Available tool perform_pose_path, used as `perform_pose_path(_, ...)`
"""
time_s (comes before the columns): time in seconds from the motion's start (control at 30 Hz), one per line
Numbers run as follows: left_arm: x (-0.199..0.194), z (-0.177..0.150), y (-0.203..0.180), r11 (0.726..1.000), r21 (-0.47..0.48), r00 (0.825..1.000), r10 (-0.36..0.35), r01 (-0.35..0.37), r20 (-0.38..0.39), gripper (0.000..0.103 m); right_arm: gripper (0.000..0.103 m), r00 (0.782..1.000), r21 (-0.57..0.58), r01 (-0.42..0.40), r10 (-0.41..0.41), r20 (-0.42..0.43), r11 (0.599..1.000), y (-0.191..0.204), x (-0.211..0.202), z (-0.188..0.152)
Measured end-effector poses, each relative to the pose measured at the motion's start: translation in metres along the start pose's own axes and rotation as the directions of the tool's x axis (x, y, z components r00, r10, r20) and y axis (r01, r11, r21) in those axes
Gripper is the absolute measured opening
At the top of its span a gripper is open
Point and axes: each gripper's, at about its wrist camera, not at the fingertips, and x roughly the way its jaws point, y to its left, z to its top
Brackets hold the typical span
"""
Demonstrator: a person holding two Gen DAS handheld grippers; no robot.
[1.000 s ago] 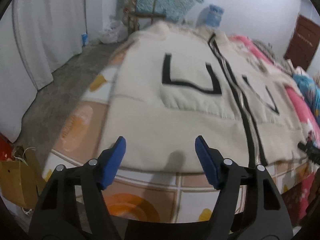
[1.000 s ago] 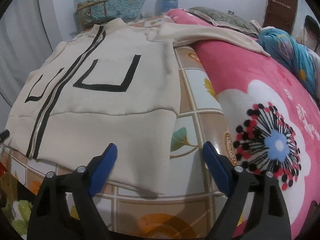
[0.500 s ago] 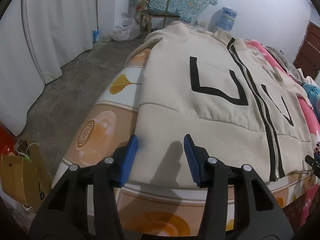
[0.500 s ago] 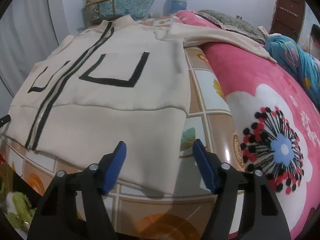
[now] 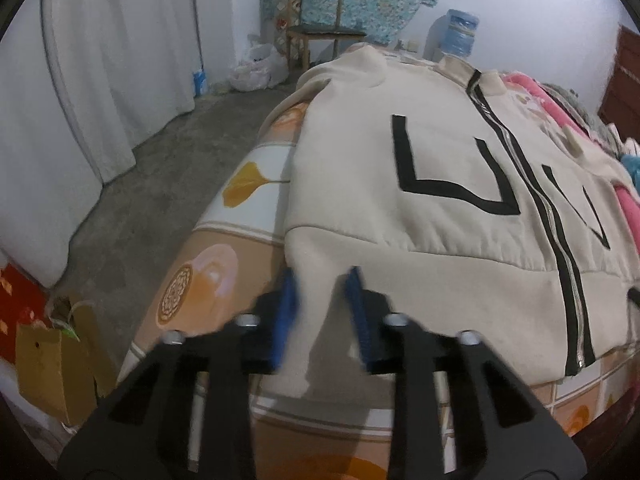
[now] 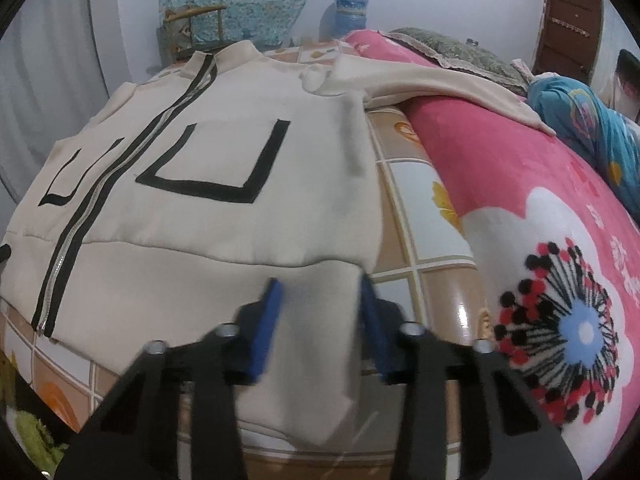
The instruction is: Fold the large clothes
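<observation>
A cream zip-up jacket (image 5: 440, 152) with black pocket lines lies front up, spread flat on the bed. My left gripper (image 5: 322, 280) is at the hem's left corner. Its jaws are closing, and the blue pads (image 5: 289, 300) pinch a raised ridge of hem cloth between them. In the right wrist view the jacket (image 6: 224, 152) fills the left half. My right gripper (image 6: 320, 292) is at the hem's right corner, jaws closing with the hem between the pads (image 6: 370, 304), which are blurred. One sleeve (image 6: 440, 80) lies out to the right across the pink blanket.
The bed has a tiled-pattern sheet (image 5: 224, 264) and a pink flowered blanket (image 6: 540, 184) on the right. A blue garment (image 6: 592, 120) lies at far right. Left of the bed are bare floor (image 5: 160, 168), a white curtain (image 5: 112, 60), a paper bag (image 5: 52, 364) and a chair (image 5: 320, 28).
Both grippers went from wide open to nearly closed around the jacket's hem corners. The left one also moved forward and down onto the hem; the right one stayed nearly in place.
</observation>
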Motion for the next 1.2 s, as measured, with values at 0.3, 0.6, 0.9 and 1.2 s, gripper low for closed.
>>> perform_pose_path(0.3,-0.049,0.007,-0.016,0.992,0.124,0.993,0.013,-0.028,0.116,0.008,0.006,0.996,0.025,-0.066,0.065,0.056,0.997,-0.011,-0.040,0.009)
perform_pose_path(0.6,-0.095,-0.028,0.003,0.986,0.165,0.999,0.009,-0.016,0.043,0.008,0.006,0.996,0.014,-0.087,0.087,0.017,0.996,-0.014,-0.098,-0.028)
perform_pose_path(0.9,-0.094,-0.055,0.016,0.986,0.162,0.998,0.032,-0.024,-0.045,0.020,0.028,0.996,-0.006,0.010,-0.010,-0.086,1.000,-0.023,-0.092,-0.051)
perform_pose_path(1.2,-0.086,-0.015,-0.006,0.987,0.161,1.000,-0.028,0.027,0.001,0.046,0.076,0.990,-0.078,-0.085,0.093,0.110,0.993,0.029,-0.102,0.007)
